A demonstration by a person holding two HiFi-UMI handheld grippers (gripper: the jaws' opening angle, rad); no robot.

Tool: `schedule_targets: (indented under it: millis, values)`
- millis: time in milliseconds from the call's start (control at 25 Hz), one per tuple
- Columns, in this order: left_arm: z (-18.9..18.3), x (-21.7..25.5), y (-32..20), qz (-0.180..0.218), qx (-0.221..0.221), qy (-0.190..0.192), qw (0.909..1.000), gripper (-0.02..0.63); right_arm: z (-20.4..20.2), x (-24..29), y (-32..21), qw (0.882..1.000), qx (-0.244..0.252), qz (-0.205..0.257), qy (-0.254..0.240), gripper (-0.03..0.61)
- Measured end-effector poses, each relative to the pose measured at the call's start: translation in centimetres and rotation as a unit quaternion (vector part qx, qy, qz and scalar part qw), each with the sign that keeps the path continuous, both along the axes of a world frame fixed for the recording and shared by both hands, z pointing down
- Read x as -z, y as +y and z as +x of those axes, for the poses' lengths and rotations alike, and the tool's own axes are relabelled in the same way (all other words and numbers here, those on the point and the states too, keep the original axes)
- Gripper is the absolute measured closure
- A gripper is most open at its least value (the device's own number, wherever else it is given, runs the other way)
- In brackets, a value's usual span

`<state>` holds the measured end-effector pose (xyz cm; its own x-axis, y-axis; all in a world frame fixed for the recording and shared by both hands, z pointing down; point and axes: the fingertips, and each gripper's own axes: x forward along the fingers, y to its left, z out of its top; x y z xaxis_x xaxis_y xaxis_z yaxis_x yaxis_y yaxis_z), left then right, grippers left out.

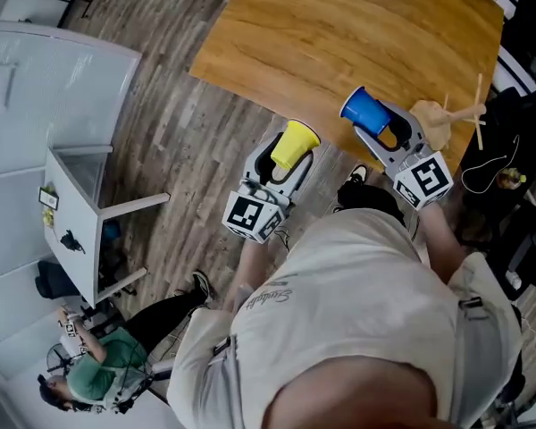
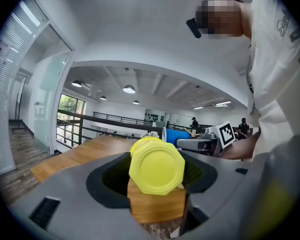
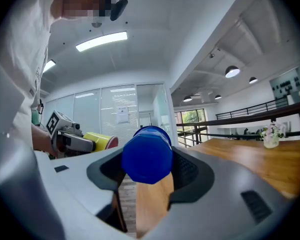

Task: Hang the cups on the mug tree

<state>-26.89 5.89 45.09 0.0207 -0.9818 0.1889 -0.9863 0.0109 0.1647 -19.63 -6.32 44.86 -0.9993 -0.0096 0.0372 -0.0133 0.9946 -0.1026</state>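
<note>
Status: left gripper (image 1: 288, 156) is gripping yellow cup (image 1: 297, 140), right gripper (image 1: 381, 125) is gripping blue cup (image 1: 364, 110); tree (image 1: 442, 119) sitting just right of right gripper.

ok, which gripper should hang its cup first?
Likely right. The right gripper, clamped on the blue cup, sits beside the mug tree; the left gripper, with the yellow cup, is farther from it.
</note>
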Motion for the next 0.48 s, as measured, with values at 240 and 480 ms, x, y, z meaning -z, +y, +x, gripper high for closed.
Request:
schedule_targets:
  millis: [240, 480]
  values:
    - [-0.9, 1.3, -6.2, 0.012, -0.042, -0.015, 0.9989, 0.337, 0.5, -0.7, -4.0, 0.999, -0.046, -0.012, 0.002, 0.341]
    - [-0.1, 0.1, -8.8, 0.000, -0.088, 0.014, 0.9960, 0.337, 2.8, -1.4, -5.1, 0.995, -0.089, -0.036, 0.011, 0.341]
